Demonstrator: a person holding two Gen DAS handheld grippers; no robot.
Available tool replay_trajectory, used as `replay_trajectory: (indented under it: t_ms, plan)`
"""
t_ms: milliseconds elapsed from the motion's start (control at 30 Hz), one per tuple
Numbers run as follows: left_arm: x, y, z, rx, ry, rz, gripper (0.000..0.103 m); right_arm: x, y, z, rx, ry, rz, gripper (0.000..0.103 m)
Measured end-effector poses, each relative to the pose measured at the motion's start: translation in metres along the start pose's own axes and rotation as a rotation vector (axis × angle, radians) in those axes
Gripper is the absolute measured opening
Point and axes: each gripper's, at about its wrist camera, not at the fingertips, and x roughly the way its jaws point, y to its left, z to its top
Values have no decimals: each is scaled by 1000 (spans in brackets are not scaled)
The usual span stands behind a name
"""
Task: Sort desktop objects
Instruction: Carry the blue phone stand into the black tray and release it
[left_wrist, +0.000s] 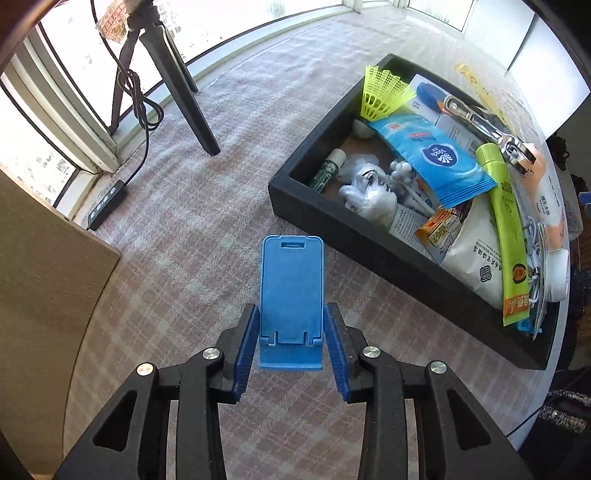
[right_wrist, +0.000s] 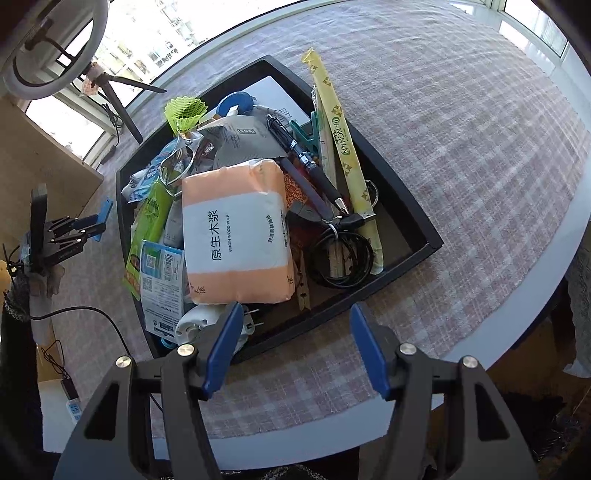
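Note:
My left gripper (left_wrist: 291, 306) is shut on a blue plastic phone stand (left_wrist: 290, 288), with a pad against each side near its base. It hangs above the checked tablecloth, left of the black tray (left_wrist: 369, 247). The right wrist view shows the same left gripper (right_wrist: 92, 221) and phone stand (right_wrist: 105, 212) beside the tray's left wall. My right gripper (right_wrist: 295, 308) is open with nothing between its fingers, over the near rim of the tray (right_wrist: 406, 264). The tray holds an orange and white tissue pack (right_wrist: 236, 229), a yellow-green shuttlecock (right_wrist: 184, 110), a pen (right_wrist: 310, 162) and a coiled black cable (right_wrist: 343, 254).
A black tripod (left_wrist: 177, 85) with a cable and inline controller (left_wrist: 107, 205) stands at the back left. A brown board (left_wrist: 44, 277) borders the cloth on the left. The round table's white edge (right_wrist: 517, 314) curves close on the right. A person's hand (right_wrist: 44, 280) holds the left gripper.

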Motion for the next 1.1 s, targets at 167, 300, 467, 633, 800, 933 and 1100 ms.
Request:
replay_trajectory:
  t_ms: [167, 300, 467, 633, 800, 933, 1100]
  plan:
    - [-19, -29, 37, 64, -51, -35, 34, -6, -2, 0, -4, -19, 5, 59]
    - [-13, -54, 69, 90, -67, -73, 34, -11, -5, -1, -8, -34, 11, 59]
    - [-15, -92, 89, 199, -61, -117, 34, -18, -12, -6, -10, -53, -7, 59]
    - [-19, -110, 93, 190, -60, -83, 53, -23, -23, -12, 8, -64, -5, 59]
    - [-30, -101, 82, 120, -64, -60, 53, -29, -27, -17, 6, -78, 6, 60]
    - [-48, -89, 59, 32, -78, -36, 54, -32, -23, -17, -18, -91, 12, 60]
    - [-75, -81, 20, -40, -111, 22, 61, -37, -5, -18, -79, -110, 22, 61]
